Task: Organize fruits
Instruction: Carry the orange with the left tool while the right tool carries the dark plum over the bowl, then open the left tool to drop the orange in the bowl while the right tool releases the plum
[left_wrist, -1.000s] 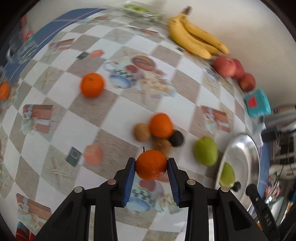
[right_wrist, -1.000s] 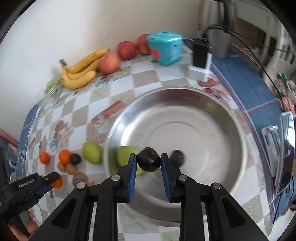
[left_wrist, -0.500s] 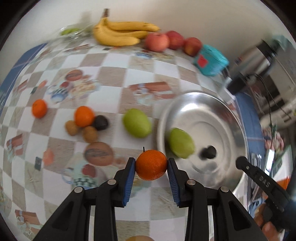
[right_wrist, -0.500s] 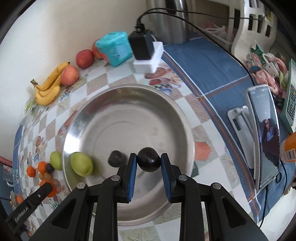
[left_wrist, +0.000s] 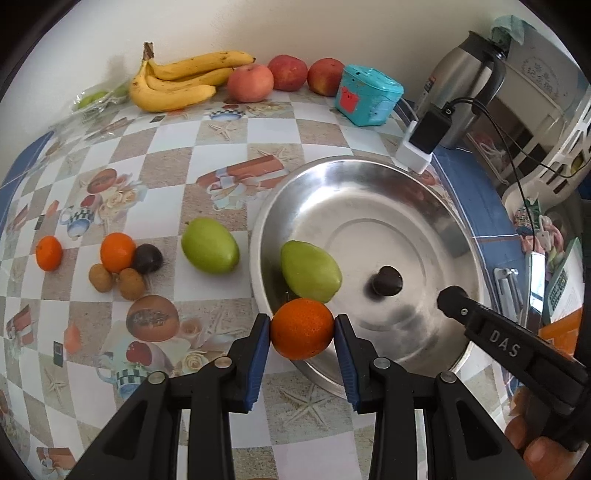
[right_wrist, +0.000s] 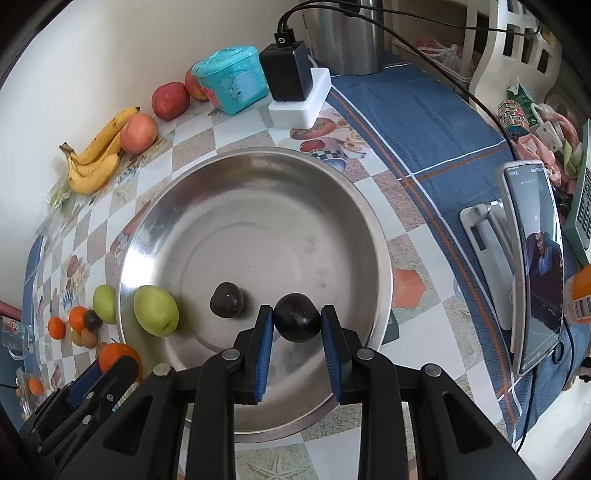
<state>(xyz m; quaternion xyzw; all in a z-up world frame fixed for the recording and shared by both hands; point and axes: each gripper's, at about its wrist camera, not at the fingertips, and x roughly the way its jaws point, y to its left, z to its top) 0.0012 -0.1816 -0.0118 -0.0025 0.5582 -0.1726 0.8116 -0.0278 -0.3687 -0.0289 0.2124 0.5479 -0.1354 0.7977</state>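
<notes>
The right claw carries raised white letters reading "DAS" along its side, seen from the left camera, and is clamped on a dark plum above the steel bowl. The left claw, closed on an orange, has swung across from the checked table to the bowl's near rim.

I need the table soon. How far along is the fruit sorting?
Early. Done: one green pear-shaped fruit and one small dark fruit lie in the round steel basin. In hand: left claw grips an orange, right claw a dark round fruit. Left: green fruit, small cluster, bananas, apples.
</notes>
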